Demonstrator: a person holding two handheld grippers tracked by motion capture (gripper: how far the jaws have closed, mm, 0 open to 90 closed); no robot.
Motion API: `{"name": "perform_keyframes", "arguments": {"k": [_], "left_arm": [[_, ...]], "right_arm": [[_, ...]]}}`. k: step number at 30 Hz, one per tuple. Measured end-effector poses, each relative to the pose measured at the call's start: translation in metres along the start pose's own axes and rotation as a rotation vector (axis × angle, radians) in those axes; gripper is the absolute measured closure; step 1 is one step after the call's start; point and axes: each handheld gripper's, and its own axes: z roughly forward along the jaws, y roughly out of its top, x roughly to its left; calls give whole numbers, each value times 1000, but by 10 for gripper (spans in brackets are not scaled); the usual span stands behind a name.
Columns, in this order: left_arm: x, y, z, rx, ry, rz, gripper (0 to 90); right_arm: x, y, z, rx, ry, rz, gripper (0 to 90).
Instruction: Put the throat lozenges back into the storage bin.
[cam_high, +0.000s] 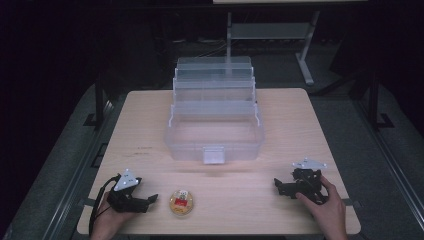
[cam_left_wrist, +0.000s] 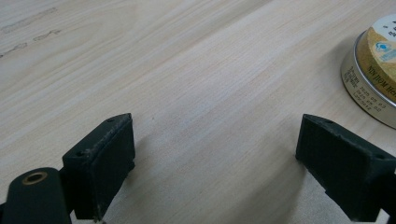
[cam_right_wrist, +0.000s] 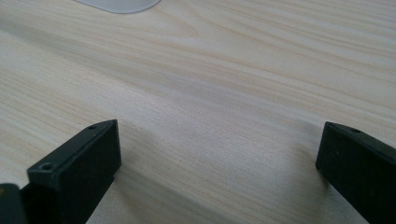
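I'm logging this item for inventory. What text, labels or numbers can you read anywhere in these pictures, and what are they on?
Round tin, metal side wall: small dark printed lines, possibly a date code, too blurred to quote.
Tin's lid: red and white label, a small blue mark in the left gripper view; no words legible.
Clear plastic box, table: no text.

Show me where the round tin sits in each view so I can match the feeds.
High view: the tin lies near the front edge, left of centre, just beside the left gripper.
Left gripper view: the tin is cut off by the right edge, beyond the right-hand jaw.
Right gripper view: not in it.
Shared landmark: the wooden table.
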Motion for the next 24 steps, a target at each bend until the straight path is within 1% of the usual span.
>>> {"name": "perform_keyframes", "arguments": {"k": [3, 12, 15, 17, 19, 23, 24], "left_arm": [[0, 1, 0, 7, -1, 2, 108], [0, 7, 0, 41, -28, 11, 119], [1, 9, -1, 48, -39, 3, 122], [1, 11, -1, 66, -46, 0, 124], [1, 13, -2, 79, -44, 9, 126], [3, 17, -5, 82, -49, -7, 129], [4, 18, -6, 86, -53, -5, 131]], "right_arm": [[0, 0, 0, 0, 0, -1, 0], [0, 0, 0, -3, 0, 0, 0], [0, 0, 0, -3, 0, -2, 0], [0, 0, 0, -3, 0, -2, 0], [0, 0, 0, -3, 0, -2, 0], [0, 0, 0, -3, 0, -2, 0], [0, 0, 0, -3, 0, -2, 0]]}}
